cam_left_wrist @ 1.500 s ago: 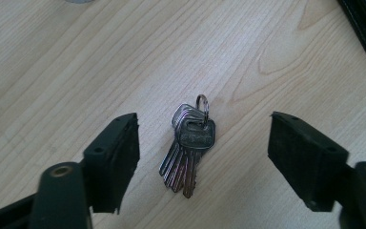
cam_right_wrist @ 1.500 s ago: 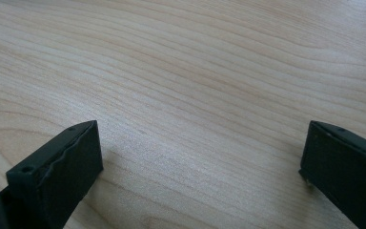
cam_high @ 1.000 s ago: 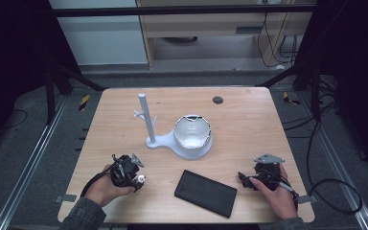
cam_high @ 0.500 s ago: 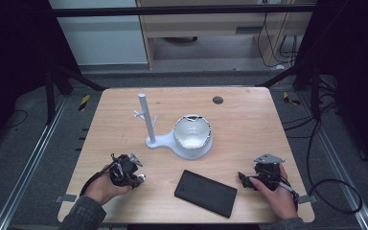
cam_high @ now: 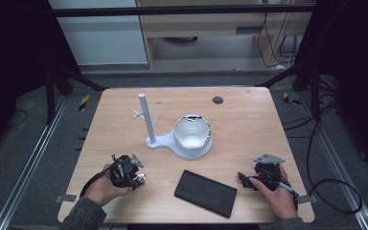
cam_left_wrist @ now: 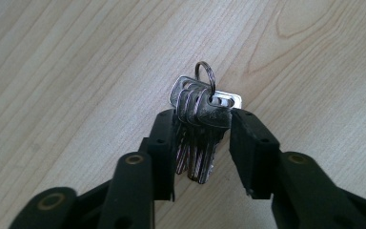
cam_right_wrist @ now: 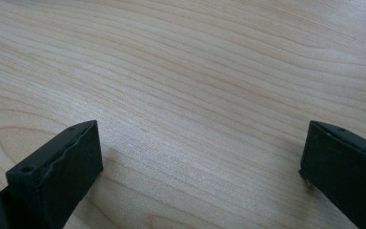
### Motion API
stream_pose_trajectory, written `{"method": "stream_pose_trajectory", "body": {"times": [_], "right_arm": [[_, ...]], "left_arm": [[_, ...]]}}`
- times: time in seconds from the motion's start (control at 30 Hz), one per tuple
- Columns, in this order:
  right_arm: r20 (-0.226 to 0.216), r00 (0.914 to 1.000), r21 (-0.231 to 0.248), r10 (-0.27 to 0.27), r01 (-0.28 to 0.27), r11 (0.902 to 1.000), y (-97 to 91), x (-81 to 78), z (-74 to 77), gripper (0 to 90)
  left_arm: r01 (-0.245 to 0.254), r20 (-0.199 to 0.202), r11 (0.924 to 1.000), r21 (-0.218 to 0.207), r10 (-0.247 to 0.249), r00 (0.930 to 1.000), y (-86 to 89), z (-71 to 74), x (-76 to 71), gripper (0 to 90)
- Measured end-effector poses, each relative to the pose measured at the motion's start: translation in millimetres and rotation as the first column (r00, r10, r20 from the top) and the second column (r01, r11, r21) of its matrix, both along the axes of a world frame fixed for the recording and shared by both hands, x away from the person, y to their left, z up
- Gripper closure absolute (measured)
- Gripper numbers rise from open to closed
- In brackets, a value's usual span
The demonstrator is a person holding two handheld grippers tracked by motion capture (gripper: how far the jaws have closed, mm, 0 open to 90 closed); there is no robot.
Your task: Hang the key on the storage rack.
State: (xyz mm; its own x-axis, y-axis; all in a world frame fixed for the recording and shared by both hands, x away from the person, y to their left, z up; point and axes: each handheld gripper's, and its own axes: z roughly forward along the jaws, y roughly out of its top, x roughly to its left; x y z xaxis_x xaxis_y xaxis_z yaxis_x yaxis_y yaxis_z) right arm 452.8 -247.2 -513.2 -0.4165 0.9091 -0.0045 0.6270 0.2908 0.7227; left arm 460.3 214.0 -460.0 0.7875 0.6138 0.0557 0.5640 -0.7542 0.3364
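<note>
The left gripper [cam_left_wrist: 202,129] grips a bunch of keys [cam_left_wrist: 201,125] by the blades, its jaws just re-opened slightly yet touching them, ring up, likely for hanging on the white stand [cam_high: 146,117], well beyond. The right gripper [cam_right_wrist: 200,157] rests released on the surface [cam_high: 249,124]

Left gripper [cam_left_wrist: 202,126] jaws just reopening, partly parted; right gripper [cam_right_wrist: 200,157] jaws wide apart

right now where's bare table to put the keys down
Bare wood along the left edge beside the white stand, across the far right near the dark disc, and between the bowl and right tongs. Crowded mid-table and by the black case.
</note>
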Motion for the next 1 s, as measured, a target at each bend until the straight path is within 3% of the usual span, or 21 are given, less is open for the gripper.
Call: {"method": "stream_pose_trajectory", "body": {"times": [0.23, 0.4, 0.5, 0.63, 1.0], "right_arm": [[0.000, 1.0000, 0.000, 0.002, -0.002, 1.0000, 0.2, -0.1, 0.0, 0.4], [0.000, 1.0000, 0.000, 0.002, -0.002, 1.0000, 0.3, -0.2, 0.0, 0.4], [-0.001, 1.0000, 0.001, 0.002, -0.002, 1.0000, 0.5, -0.3, 0.0, 0.4], [-0.002, 1.0000, 0.002, 0.003, -0.003, 1.0000, 0.6, -0.4, 0.1, 0.4], [-0.002, 1.0000, 0.002, 0.004, -0.004, 1.0000, 0.8, -0.4, 0.1, 0.4]], "left_arm": [[0.017, -0.024, 0.9997, 0.019, -0.016, 0.9996, 1.6, -6.0, 0.9, 56.4], [0.010, -0.050, 0.9999, -0.007, -0.011, 0.9987, 2.2, -6.9, 3.3, 63.7], [0.002, -0.057, 1.0000, -0.010, -0.002, 0.9984, 3.1, -6.4, 5.2, 76.5], [0.000, -0.058, 0.9999, -0.016, -0.001, 0.9983, 2.0, -6.1, 5.8, 82.4], [-0.026, -0.046, 0.9996, -0.013, 0.025, 0.9986, 3.7, -3.4, 1.6, 83.1]]}}
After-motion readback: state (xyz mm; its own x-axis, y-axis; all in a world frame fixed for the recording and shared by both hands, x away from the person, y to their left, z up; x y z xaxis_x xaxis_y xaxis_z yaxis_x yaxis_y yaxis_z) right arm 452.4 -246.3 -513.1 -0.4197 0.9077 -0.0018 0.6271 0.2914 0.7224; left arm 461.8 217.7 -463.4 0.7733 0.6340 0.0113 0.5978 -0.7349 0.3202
